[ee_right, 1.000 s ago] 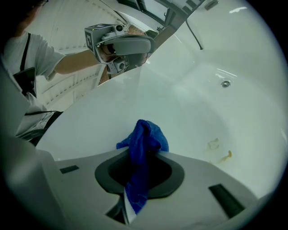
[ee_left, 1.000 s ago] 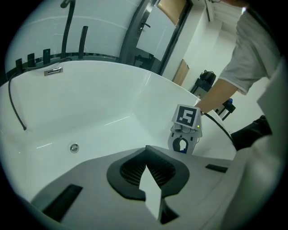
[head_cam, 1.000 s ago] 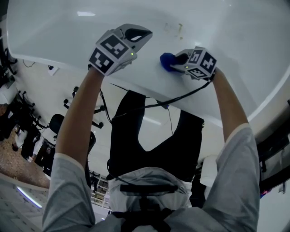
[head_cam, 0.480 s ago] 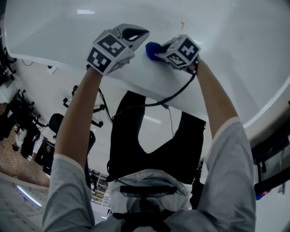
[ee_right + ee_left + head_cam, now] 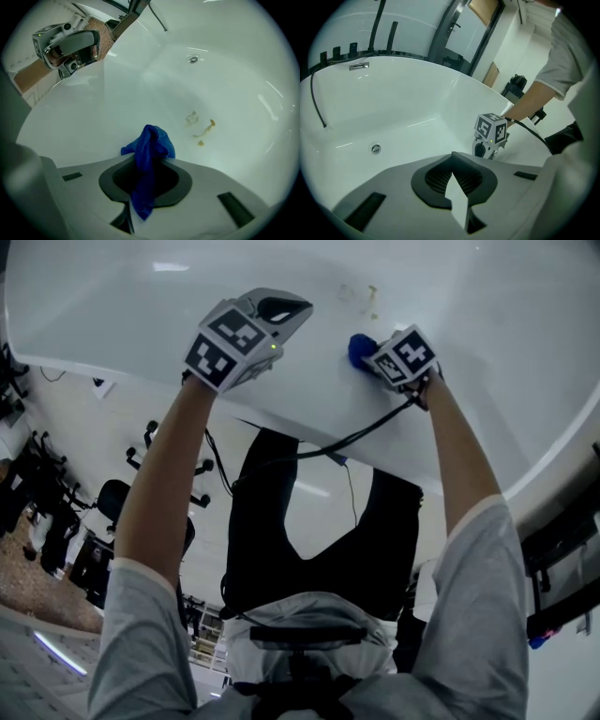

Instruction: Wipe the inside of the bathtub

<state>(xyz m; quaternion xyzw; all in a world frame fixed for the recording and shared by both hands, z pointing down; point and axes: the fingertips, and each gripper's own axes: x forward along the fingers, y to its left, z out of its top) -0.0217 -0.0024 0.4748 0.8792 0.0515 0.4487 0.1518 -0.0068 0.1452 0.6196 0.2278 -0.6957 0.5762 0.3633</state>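
A person leans over a big white bathtub (image 5: 487,324) and holds a claw in each hand. The right claw (image 5: 373,354) is clamped on a blue cloth (image 5: 359,346). In the right gripper view the cloth (image 5: 150,150) is pinched between the two jaws. Its bunched end sticks out in front and a thin tail hangs back toward the camera. From the head view, the cloth sits low on the inside wall of the tub and looks to be touching it.

Just past the cloth there are small yellow marks (image 5: 206,129) on the white tub floor. Farther off is the round metal drain (image 5: 193,59).

The left claw (image 5: 281,313) is near the right one, over the tub's inside and a little to its left. In the left gripper view its jaws are together and hold nothing (image 5: 453,174). That view also shows the right claw (image 5: 485,149) ahead, down inside the tub, with its marker cube on top.
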